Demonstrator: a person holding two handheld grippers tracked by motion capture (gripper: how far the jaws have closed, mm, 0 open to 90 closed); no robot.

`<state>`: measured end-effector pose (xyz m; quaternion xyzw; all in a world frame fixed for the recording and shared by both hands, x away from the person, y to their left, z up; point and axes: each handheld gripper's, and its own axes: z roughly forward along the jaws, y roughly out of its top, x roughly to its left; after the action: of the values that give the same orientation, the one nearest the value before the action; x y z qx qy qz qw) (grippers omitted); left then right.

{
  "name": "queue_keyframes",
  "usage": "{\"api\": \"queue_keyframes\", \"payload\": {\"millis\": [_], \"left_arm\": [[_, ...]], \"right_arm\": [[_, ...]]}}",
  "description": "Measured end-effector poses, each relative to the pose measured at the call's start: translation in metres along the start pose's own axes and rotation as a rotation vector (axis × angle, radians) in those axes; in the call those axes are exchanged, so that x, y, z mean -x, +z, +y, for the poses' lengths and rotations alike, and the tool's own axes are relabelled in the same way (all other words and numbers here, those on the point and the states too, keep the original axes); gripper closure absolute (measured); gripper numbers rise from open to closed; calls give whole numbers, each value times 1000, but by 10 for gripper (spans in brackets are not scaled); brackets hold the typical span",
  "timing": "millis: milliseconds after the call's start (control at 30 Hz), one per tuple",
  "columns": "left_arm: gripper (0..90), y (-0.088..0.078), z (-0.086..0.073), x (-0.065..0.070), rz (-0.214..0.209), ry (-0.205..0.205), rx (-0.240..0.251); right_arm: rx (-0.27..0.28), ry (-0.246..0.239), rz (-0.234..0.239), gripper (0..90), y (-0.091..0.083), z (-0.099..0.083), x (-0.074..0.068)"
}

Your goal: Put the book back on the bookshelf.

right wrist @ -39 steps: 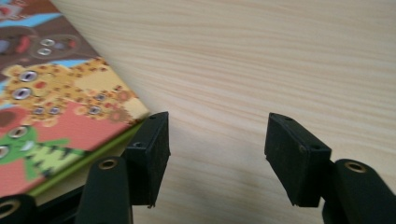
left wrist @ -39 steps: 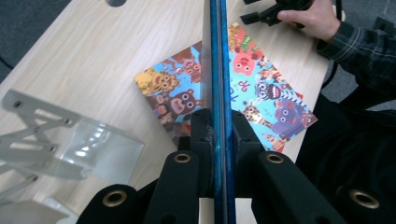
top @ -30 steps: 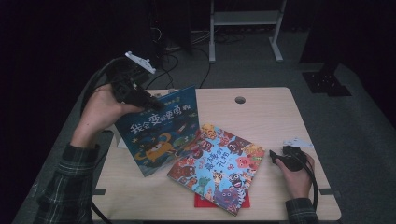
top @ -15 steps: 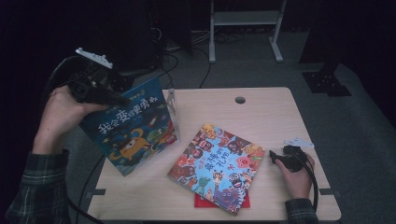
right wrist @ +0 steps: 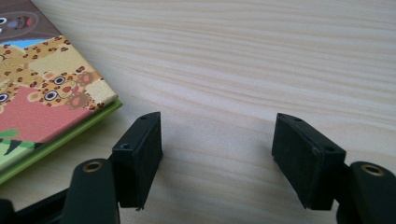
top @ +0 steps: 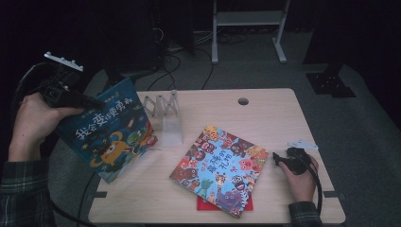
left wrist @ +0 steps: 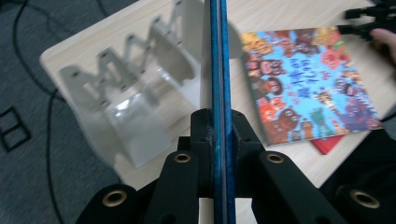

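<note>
- The left gripper (top: 78, 99) was clamped on the top edge of the blue book (top: 108, 130), its jaws pinching the cover edge-on, as the left gripper view showed (left wrist: 218, 93).
- The blue book hung tilted above the table's (top: 265, 109) left edge, partly past it, just beside the clear rack (top: 165, 116) that stood near the left rear corner.
- The right gripper (top: 279, 158) rested low near the table's right edge with its jaws apart and nothing between them; they had just been widening. Bare wood lay between the pads (right wrist: 140, 154).
- The bright book (top: 220, 168) lay flat near the front edge, over a red book (top: 203, 205), its corner just beside the right gripper.
- Judgement: the blue book looked thin, light and fairly stiff, with a glossy cover that could slip or swing in a one-point pinch.
- A hold near the middle of an edge, deep on the pads, seemed safest; a corner grip would likely let it pivot.
- The rack's slots looked narrow, so the blue book would likely need to go in upright and square.
</note>
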<state>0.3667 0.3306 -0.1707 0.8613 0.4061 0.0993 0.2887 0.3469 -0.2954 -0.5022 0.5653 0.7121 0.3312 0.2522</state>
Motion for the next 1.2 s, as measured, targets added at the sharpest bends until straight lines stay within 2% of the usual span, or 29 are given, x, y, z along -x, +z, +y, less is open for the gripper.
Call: {"api": "queue_keyframes", "payload": {"millis": [100, 133, 167, 267, 400, 633, 800, 867, 1200], "left_arm": [[825, 1, -4, -6, 23, -17, -10], [824, 1, -8, -12, 40, -38, -21], [824, 1, -8, -12, 40, -38, -21], [824, 3, -14, -22, 48, -72, -33], [824, 6, -18, -29, 57, -92, -45], [824, 15, -20, -41, 96, -127, -52], [824, 22, -18, -49, 121, -132, -24], [824, 25, -15, -53, 132, -147, -15], [824, 43, 4, -74, 162, -153, -17]], "right_arm": [[-1, 2, 0, 321, 0, 0, 0], [-1, 2, 0, 321, 0, 0, 0], [-2, 4, 1, 320, 0, 0, 0], [-1, 2, 0, 320, 0, 0, 0], [-2, 4, 1, 320, 0, 0, 0], [-2, 3, 1, 320, 0, 0, 0], [-2, 3, 1, 320, 0, 0, 0], [-3, 4, 1, 320, 0, 0, 0], [-3, 4, 2, 319, 0, 0, 0]]}}
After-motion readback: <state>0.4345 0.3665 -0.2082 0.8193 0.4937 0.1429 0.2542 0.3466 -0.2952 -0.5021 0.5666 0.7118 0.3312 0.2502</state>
